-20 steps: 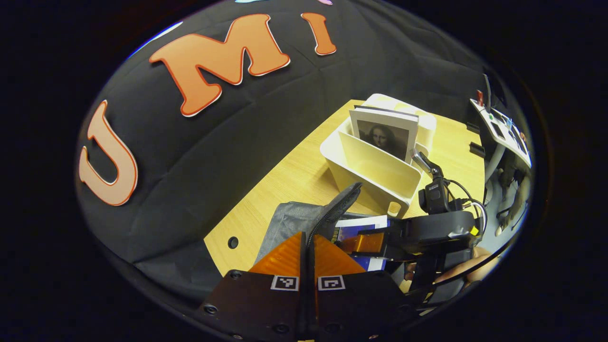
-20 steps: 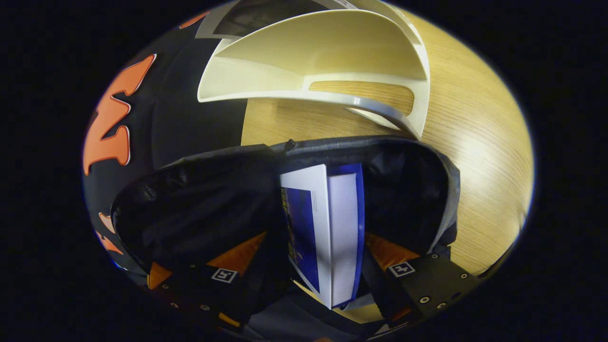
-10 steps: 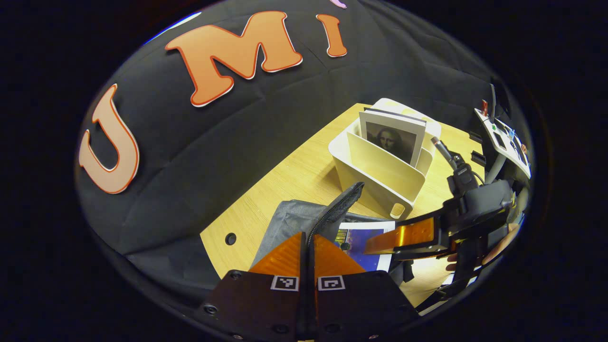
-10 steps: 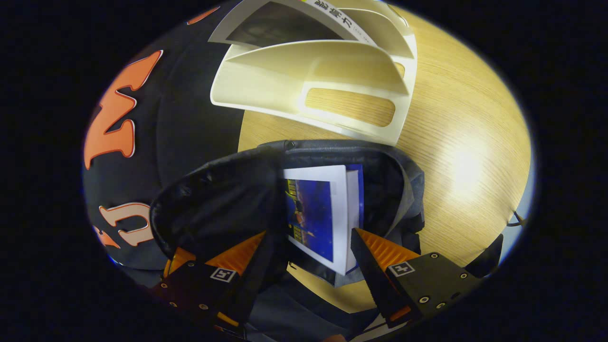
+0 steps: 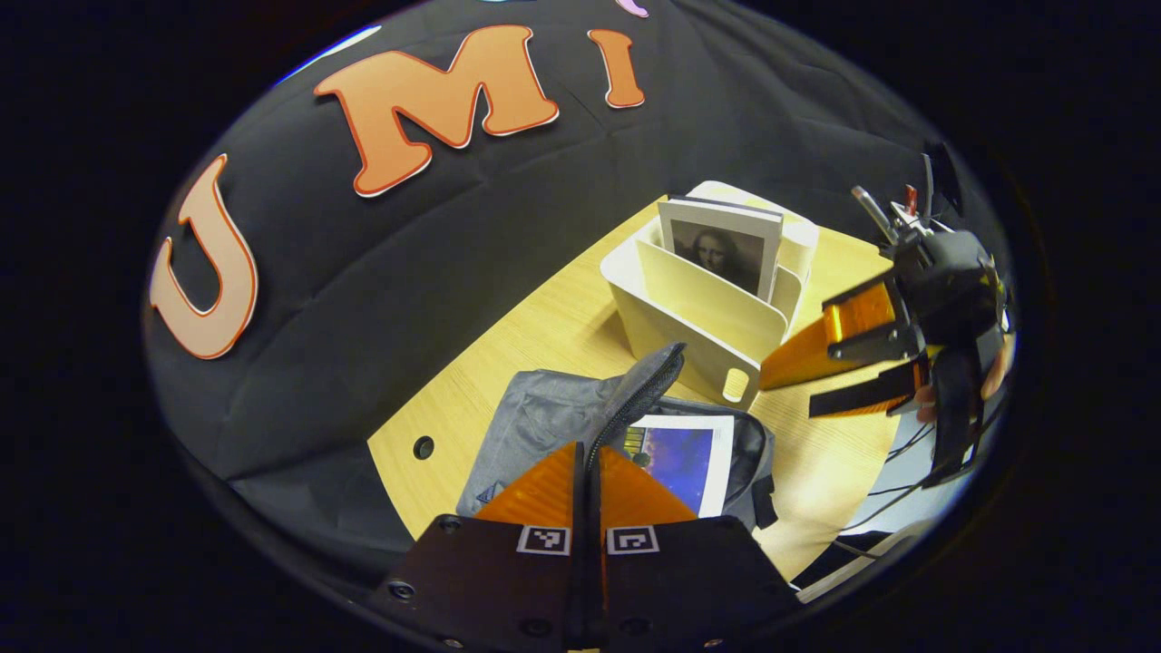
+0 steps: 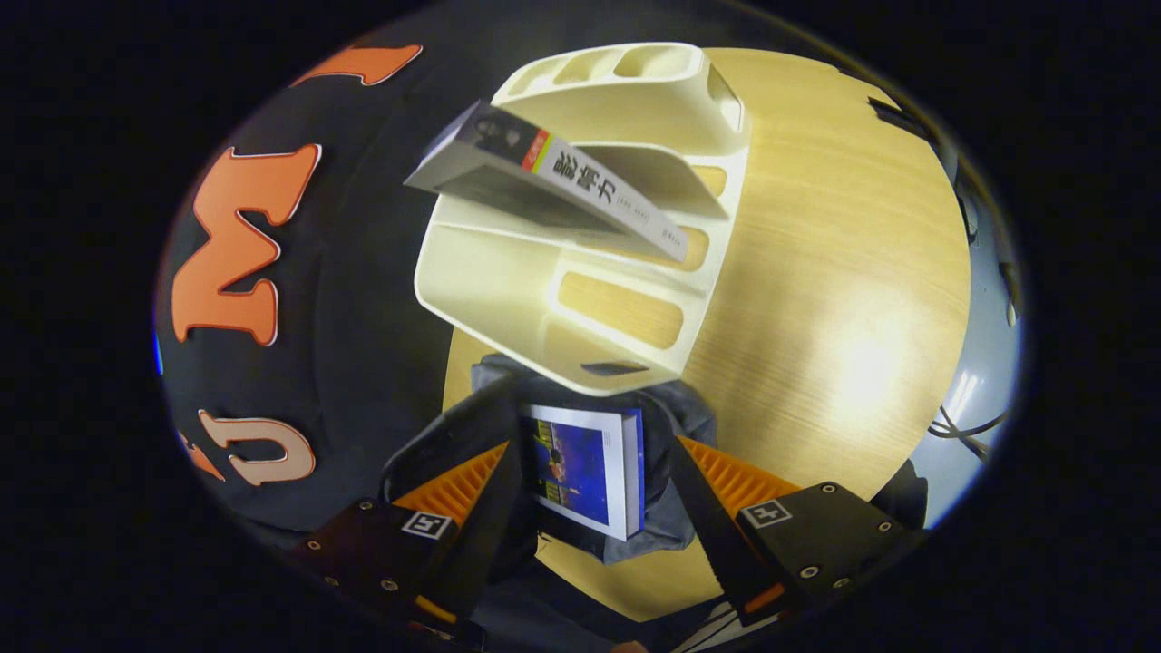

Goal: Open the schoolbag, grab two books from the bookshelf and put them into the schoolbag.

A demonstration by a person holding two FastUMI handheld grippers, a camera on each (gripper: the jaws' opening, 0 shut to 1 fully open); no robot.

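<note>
1. Between the left gripper [image 5: 587, 472] fingers, pressed together, sits the bag [image 5: 544, 422] flap, held up so the mouth stays open.
2. Below the right gripper [image 6: 585, 472], fingers spread and empty, one book [image 6: 585, 467] lies inside.
3. Ahead, the second book [image 6: 580, 186] waits in the shelf [image 6: 635, 91].

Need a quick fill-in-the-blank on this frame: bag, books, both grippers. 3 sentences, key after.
1. The blue book lies inside the open ____.
2. The left gripper is shut on the schoolbag's raised ____.
3. The right gripper hangs open and empty above the bag, while one ____ stands in the bookshelf.

Missing words: schoolbag; flap; book
</note>
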